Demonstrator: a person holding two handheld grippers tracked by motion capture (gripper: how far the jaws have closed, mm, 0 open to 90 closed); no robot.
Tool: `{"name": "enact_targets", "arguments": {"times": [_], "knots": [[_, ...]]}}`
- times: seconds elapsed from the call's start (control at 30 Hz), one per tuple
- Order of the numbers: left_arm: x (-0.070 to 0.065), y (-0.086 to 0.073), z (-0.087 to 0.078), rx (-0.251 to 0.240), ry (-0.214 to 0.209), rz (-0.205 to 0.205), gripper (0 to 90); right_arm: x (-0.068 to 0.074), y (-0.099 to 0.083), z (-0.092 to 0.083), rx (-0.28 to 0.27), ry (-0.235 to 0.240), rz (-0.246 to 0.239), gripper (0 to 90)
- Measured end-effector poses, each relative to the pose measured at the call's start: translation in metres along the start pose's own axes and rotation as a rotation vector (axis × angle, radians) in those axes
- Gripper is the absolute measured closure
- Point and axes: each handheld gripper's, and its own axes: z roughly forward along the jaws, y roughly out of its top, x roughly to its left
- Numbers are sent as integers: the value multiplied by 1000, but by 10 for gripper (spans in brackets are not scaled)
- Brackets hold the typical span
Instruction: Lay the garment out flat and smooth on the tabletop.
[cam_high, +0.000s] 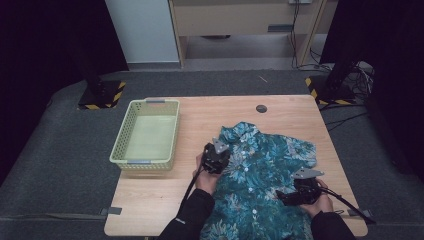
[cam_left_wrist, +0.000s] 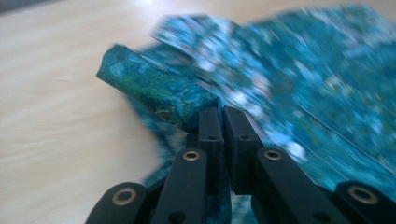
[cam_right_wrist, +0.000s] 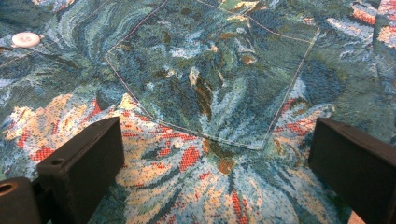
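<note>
Clenched on a lifted fold of the floral shirt (cam_left_wrist: 299, 84), the left tool (cam_left_wrist: 219, 123) grips its collar-side edge. That shirt lies spread across the bench (cam_high: 150, 200), its hem at the near edge. Over the chest pocket (cam_right_wrist: 210, 79) hangs the right tool (cam_right_wrist: 215, 163), released. Folding seems underway; next the left must carry its fold across. A green basket (cam_high: 122, 137) stands beside.

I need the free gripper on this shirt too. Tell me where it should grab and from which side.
Take the shirt at its right edge, coming in low from the table's right. The right gripper hangs open over flat cloth near the chest pocket, which offers no fold, while the edge can be pinched, as the left gripper does.
</note>
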Motion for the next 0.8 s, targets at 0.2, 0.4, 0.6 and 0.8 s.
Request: {"name": "enact_targets", "arguments": {"times": [0.2,0.4,0.6,0.8], "knots": [[-13,-11,22,35,-79,-12,823,0,0,0,1,0,0,36],[-12,-11,19,15,-109,-18,687,0,0,0,1,1,0,36],[4,-7,-1,-56,-60,-42,535,0,0,0,1,0,0,36],[35,-3,1,-20,15,-103,437,0,0,0,1,0,0,36]]}}
